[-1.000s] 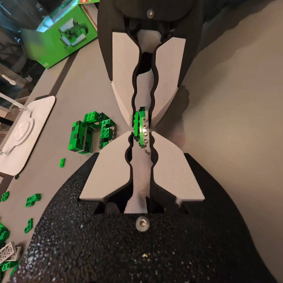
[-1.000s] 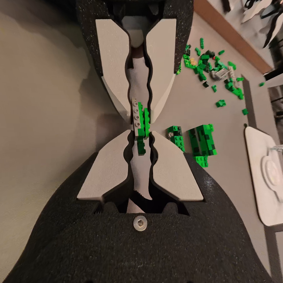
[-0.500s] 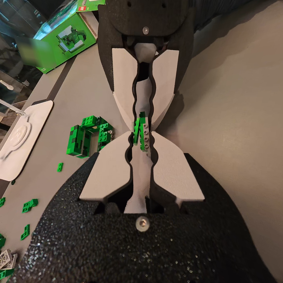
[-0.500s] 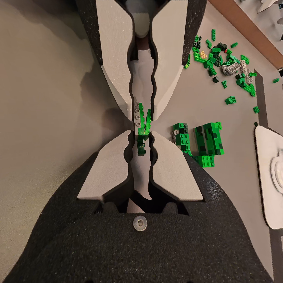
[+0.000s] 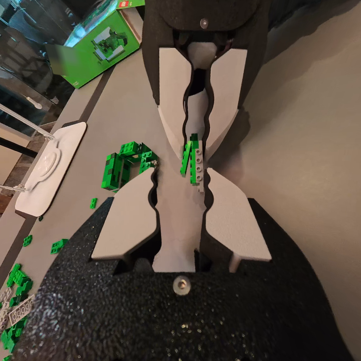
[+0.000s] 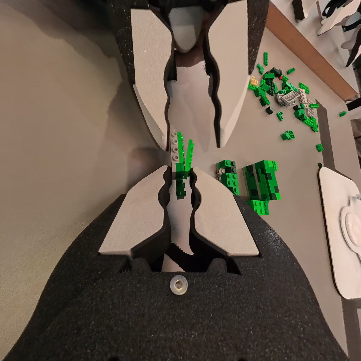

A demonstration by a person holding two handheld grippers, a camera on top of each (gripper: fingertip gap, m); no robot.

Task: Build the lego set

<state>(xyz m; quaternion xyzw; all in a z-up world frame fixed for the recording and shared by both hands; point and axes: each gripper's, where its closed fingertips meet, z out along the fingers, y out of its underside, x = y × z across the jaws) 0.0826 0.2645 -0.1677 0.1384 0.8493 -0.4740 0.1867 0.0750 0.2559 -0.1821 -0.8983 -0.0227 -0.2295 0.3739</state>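
A thin stack of plates, one grey and several green (image 6: 180, 152), stands on edge between the two grippers, which face each other tip to tip above the grey table. One green plate (image 6: 189, 154) splays off the stack at an angle. My right gripper (image 6: 180, 169) is shut on the stack's lower end. In the left wrist view it shows at the top (image 5: 193, 154), holding the stack (image 5: 195, 164). My left gripper (image 5: 180, 170) is open, its fingers either side of the stack with the right finger close against the grey plate. It shows at the top of the right wrist view (image 6: 192, 147).
A partly built green model (image 5: 127, 166) lies on the table (image 5: 293, 156), seen as two green blocks (image 6: 261, 179) in the right wrist view. A pile of loose bricks (image 6: 283, 91) lies near the table's brown edge. There is also a green box (image 5: 101, 50) and a white pad (image 5: 50, 166). The tips of both grippers are at nearly the same place.
My left gripper has opened and let go of the plate stack. One green plate has splayed away from the stack. My right gripper still holds the stack.
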